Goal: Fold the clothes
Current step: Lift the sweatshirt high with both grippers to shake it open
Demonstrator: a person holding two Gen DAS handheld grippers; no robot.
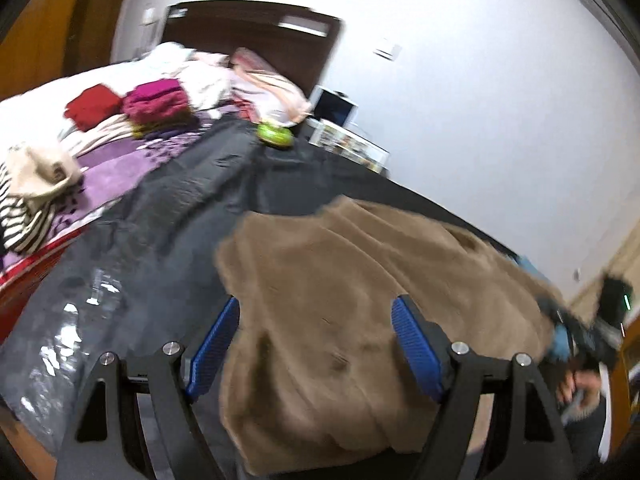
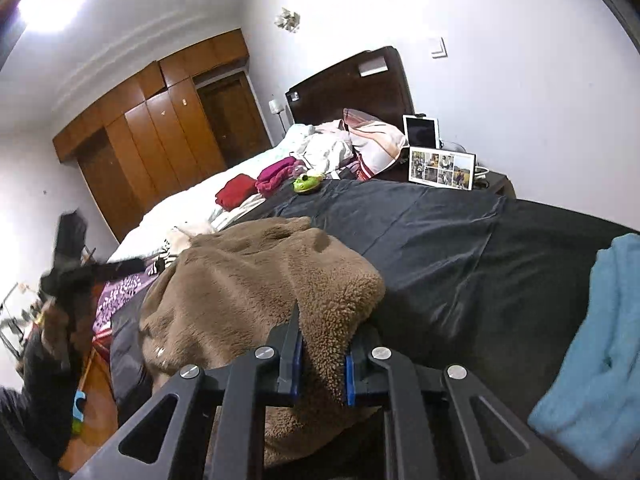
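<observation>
- The brown fleece garment [image 2: 248,280] lies rumpled on the dark sheet [image 2: 440,232] covering the near end of the bed [image 1: 48,100], and the right hand-held gripper [image 2: 322,364] is clamped tight on a bunched edge of it, blue pads pressing fleece from both sides.
- The left hand-held gripper [image 1: 316,344] has its jaws standing wide, with the same brown fleece spread between them; the pads are not pressing, so I read it as open and not gripping.
- Folded work sits up the bed: a red stack [image 1: 94,106] and a magenta stack [image 1: 158,102] beside it look finished.
- Still waiting, by my judgement: a striped piece with a cream one heaped on it [image 1: 32,184] at the left, and a blue garment [image 2: 600,344] at the right, neither folded.
- So the task looks partway done, with the brown piece just being taken up and no clean fold in it yet.
- Hard to read: the left view is smeared with motion blur, so the fleece's outline is soft.
- The fleece's near edge is cut off under the gripper bodies in both views, so I can't tell sleeve from hem.
- A green object [image 2: 306,182] sits near the pillows, too small to name.
</observation>
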